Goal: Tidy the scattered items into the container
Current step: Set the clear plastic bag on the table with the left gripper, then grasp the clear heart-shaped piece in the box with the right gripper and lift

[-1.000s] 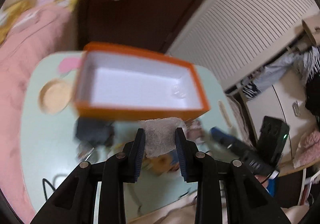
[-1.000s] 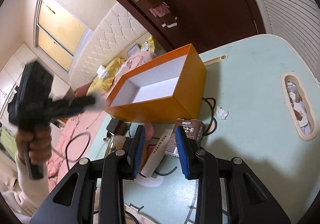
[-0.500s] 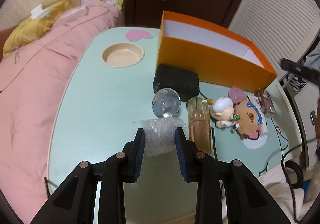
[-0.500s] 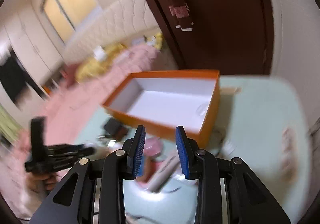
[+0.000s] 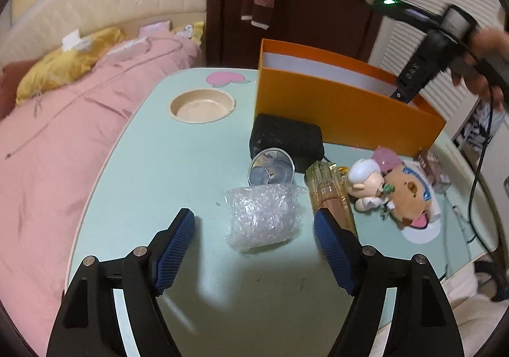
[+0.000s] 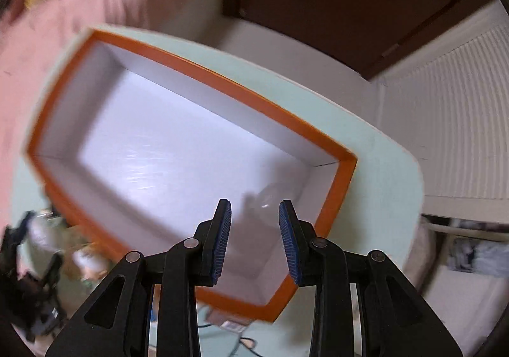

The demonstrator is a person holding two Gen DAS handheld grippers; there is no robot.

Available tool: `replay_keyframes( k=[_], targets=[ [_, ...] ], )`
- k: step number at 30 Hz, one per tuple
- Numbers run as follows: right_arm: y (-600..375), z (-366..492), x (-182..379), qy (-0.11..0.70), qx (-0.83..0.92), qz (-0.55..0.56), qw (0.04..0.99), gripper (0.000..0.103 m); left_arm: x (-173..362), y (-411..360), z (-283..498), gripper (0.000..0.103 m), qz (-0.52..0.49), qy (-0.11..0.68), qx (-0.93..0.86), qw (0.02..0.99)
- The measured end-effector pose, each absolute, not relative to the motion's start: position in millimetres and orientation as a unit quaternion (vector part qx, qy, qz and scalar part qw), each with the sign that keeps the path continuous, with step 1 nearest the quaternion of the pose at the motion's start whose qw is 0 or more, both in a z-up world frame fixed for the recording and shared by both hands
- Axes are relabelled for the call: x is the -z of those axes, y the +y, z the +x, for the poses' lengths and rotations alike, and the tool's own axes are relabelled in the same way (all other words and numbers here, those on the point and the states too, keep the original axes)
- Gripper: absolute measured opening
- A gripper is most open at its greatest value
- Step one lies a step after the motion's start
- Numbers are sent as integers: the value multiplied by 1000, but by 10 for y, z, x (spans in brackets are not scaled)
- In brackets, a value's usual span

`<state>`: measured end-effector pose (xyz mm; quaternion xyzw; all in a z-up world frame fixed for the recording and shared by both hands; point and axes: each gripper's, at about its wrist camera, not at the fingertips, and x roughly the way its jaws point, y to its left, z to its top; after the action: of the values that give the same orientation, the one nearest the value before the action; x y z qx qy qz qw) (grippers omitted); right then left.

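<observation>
The orange box [image 5: 343,105] with a white inside stands at the back of the pale green table [image 5: 165,166]. My left gripper [image 5: 254,223] is open, low over the table, with a crumpled piece of bubble wrap [image 5: 262,217] lying between its fingers. Beyond it lie a clear glass cup [image 5: 271,166], a black case [image 5: 286,139], an amber bottle [image 5: 332,194] and plush toys [image 5: 391,185]. My right gripper [image 6: 254,217] is partly open and empty above the box [image 6: 178,150], where a clear round thing [image 6: 270,198] lies in a corner.
A round recess [image 5: 202,105] and a pink heart sticker [image 5: 226,79] mark the table's far left. A pink bed [image 5: 57,121] borders the left side. A small brown carton [image 5: 432,166] and a black cable [image 5: 470,198] lie at the right edge.
My left gripper opened and let go of the bubble wrap onto the table. My right gripper swung over the box and looks down into it.
</observation>
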<state>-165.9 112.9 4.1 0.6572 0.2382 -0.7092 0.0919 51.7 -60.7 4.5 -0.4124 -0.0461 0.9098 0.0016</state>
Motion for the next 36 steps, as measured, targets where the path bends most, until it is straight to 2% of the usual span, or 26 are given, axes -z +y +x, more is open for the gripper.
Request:
replay_keyframes(
  k=[8, 20, 26, 30, 32, 35, 36],
  targets=[
    [1016, -1793, 372, 312, 631, 709, 36, 36, -83, -655, 548, 79, -413, -60, -909, 17],
    [1090, -1950, 348, 279, 637, 717, 41, 34, -112, -660, 590, 79, -414, -74, -907, 35],
    [950, -1785, 323, 348, 655, 666, 81, 34, -104, -637, 609, 79, -414, -72, -907, 36],
    [909, -1620, 255, 329, 645, 669, 171, 34, -101, -626, 613, 79, -414, -69, -907, 37],
    [904, -1566, 253, 328, 632, 676, 188, 34, -99, -626, 614, 79, -413, -67, -907, 38],
    [911, -1557, 245, 331, 635, 676, 176, 40, -97, -624, 612, 79, -413, -66, -908, 37],
    [907, -1551, 240, 336, 637, 672, 172, 44, -99, -587, 608, 79, -412, -68, -908, 34]
  ],
)
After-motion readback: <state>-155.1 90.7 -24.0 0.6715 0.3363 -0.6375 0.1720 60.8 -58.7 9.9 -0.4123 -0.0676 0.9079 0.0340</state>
